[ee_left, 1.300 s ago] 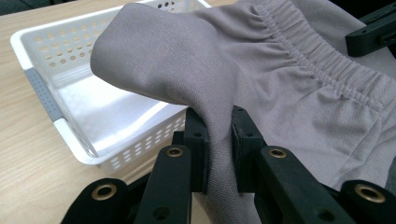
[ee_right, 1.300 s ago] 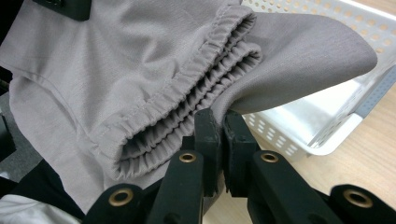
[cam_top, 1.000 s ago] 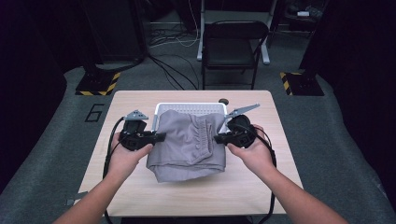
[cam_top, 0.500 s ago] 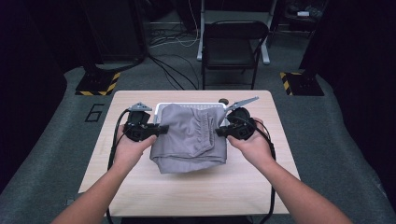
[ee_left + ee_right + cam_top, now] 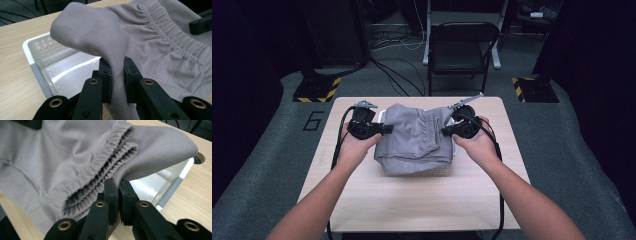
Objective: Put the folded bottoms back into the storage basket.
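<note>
1. Nearest the person, on the bare front of the desk [image 5: 412,200], nothing stands in the way, so both forearms have room to guide the load without snagging the trailing cables.
2. At mid-desk, the folded grey shorts [image 5: 414,140] hang between 2 grips, their lower fold sagging onto the near rim of the white tray [image 5: 451,167]. That fold probably needs lifting clear of the rim before the bundle goes any farther.
3. On the left side, the left hand-held gripper [image 5: 117,75] is clamped on a pinch of plain cloth; the fabric rises between the jaws and bulges above them. The bite looks deep enough, so I would keep it pressed as it is.
4. On the right side, the right hand-held gripper [image 5: 117,191] is clamped on the cloth just beside the gathered elastic waistband [image 5: 100,170]. This bite looks thinner and sits near an edge, so it seems the likelier one to slip; an even pull from both hands would guard against that.
5. Beyond the jaws, the perforated tray wall [image 5: 40,75] and its shiny floor show under the cloth. The shorts should be kept level and centred over that opening, then lowered with both hands together so the fold stays neat.
6. Farthest off, a dark chair [image 5: 462,50] stands behind the desk, well apart from the work.
</note>
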Motion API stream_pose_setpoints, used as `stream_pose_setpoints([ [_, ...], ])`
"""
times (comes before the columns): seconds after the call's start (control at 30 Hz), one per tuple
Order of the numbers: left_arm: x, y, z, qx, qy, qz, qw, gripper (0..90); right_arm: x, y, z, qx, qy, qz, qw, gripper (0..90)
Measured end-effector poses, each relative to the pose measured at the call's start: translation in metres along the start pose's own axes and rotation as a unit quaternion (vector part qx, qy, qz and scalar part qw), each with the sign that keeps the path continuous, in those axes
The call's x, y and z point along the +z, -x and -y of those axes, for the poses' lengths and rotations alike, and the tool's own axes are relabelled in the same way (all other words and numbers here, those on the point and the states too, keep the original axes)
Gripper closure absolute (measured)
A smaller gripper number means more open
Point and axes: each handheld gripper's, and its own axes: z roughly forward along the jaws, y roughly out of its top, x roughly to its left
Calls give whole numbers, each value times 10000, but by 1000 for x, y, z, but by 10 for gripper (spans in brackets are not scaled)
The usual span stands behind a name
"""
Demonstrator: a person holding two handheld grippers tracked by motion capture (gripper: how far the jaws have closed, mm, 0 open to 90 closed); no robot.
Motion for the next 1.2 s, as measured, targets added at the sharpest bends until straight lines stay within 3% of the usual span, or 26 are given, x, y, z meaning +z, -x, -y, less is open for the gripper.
stream_pose_setpoints([
  [0.47, 23, -23, -8, -278, 56, -27, 9996, 799, 18, 10, -17, 81, -55, 189, 9998, 861],
  [0.67, 30, -29, -12, -212, -11, -68, 9998, 800, 25, 17, -21, 121, -71, 203, 9997, 861],
  [1.2, 44, -41, -14, -332, -34, -229, 9992, 799, 40, 26, -29, 290, -112, 349, 9989, 861],
])
